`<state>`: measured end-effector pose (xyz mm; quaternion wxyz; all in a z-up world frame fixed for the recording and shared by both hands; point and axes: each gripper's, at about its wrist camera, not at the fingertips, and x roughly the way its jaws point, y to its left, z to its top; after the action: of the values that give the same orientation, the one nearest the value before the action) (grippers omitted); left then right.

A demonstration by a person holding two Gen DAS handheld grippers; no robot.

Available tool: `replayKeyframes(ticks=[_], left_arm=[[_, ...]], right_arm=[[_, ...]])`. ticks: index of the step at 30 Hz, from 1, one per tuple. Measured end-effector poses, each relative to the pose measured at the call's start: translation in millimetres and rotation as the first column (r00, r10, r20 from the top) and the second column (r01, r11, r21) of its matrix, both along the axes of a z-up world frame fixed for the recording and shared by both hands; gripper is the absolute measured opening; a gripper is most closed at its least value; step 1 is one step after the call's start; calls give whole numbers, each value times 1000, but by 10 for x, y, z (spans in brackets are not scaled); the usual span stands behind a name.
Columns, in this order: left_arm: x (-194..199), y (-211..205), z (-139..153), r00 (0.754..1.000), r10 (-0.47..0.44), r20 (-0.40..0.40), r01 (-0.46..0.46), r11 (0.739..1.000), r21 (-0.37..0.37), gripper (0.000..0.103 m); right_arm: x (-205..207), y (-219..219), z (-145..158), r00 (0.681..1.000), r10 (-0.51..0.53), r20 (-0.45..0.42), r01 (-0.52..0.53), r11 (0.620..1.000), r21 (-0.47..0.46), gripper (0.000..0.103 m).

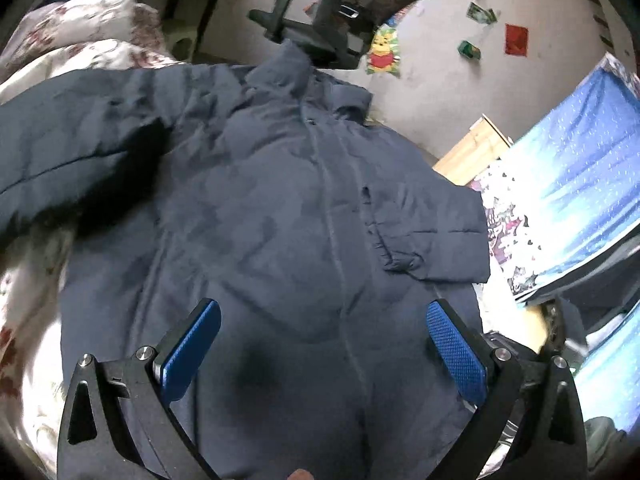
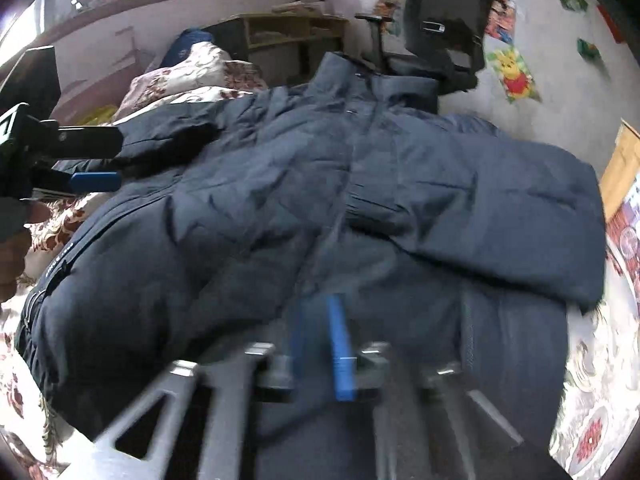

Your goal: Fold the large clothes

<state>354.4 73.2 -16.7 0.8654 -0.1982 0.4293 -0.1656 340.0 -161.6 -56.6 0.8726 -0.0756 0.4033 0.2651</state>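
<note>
A large dark navy padded jacket [image 1: 280, 208] lies front up on a bed, collar toward the far wall. It also fills the right wrist view [image 2: 320, 208]. Its right sleeve [image 1: 436, 236] is folded across the chest [image 2: 500, 224]. The other sleeve [image 1: 72, 144] stretches out to the left. My left gripper [image 1: 322, 316] is open and empty above the lower front of the jacket. It also shows at the left edge of the right wrist view [image 2: 108, 160]. My right gripper [image 2: 320, 320] is blurred, its blue pads close together over the jacket's lower part; whether cloth is between them is unclear.
A floral bedspread [image 1: 36, 280] lies under the jacket. A black office chair [image 1: 360, 12] stands behind the collar. Blue patterned bedding [image 1: 568, 184] lies at the right. A wooden shelf unit [image 2: 288, 32] stands against the far wall.
</note>
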Motion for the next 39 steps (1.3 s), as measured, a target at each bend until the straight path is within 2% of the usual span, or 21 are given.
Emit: replayKeyframes(ticks=[1, 2, 6, 8, 10, 14, 17, 19, 21, 23, 25, 27, 30, 32, 36, 39], left_arm=[[60, -84, -3, 1000, -15, 11, 15, 1000, 17, 101], [136, -148, -27, 999, -24, 23, 23, 999, 35, 101], [511, -552, -84, 995, -77, 71, 66, 987, 144, 101], [732, -703, -163, 993, -89, 77, 74, 980, 183, 101], [923, -809, -225, 994, -77, 75, 63, 981, 182, 100], [1287, -973, -335, 996, -58, 63, 50, 991, 122, 100], [1528, -1104, -407, 994, -79, 71, 68, 986, 153, 97], [1641, -1155, -445, 992, -100, 74, 86, 981, 175, 91], [1731, -1206, -523, 990, -127, 58, 115, 976, 186, 73], [1753, -1222, -577, 988, -146, 51, 134, 974, 185, 63], [1743, -1196, -611, 984, -165, 58, 155, 976, 154, 48], [1742, -1168, -637, 985, -166, 52, 157, 978, 137, 25], [1726, -1120, -623, 987, -145, 65, 135, 981, 138, 8], [1663, -1088, -553, 987, -132, 91, 121, 985, 123, 4], [1461, -1037, -275, 982, -98, 162, 76, 988, 138, 3], [1233, -943, -17, 970, -90, 227, 49, 982, 180, 2]], right_arm=[[-4, -74, 26, 1000, -17, 4, 17, 1000, 18, 55], [-31, -158, 37, 999, -32, 12, 31, 999, 34, 64], [-70, -441, 68, 998, -64, 20, 63, 997, 36, 64], [-69, -578, 59, 997, -76, 18, 75, 997, 34, 69], [-81, -682, 49, 997, -75, 17, 75, 997, 31, 72], [-84, -866, 30, 997, -73, 29, 73, 997, 4, 72], [-64, -996, 1, 995, -100, 20, 100, 995, 23, 73], [-21, -1075, -20, 992, -123, -2, 123, 992, 41, 73], [6, -1127, -23, 991, -132, -11, 133, 990, 49, 73], [22, -1147, -4, 991, -135, -6, 135, 990, 50, 73], [41, -1160, 19, 990, -138, 4, 137, 989, 46, 73], [38, -1157, 36, 989, -144, 18, 144, 989, 43, 73], [71, -1164, 51, 985, -172, 32, 171, 985, 34, 73], [99, -1176, 55, 980, -194, 38, 193, 981, 27, 73], [170, -1226, 107, 965, -256, 56, 254, 967, 35, 73], [223, -1249, 216, 947, -307, 93, 303, 952, 53, 73]])
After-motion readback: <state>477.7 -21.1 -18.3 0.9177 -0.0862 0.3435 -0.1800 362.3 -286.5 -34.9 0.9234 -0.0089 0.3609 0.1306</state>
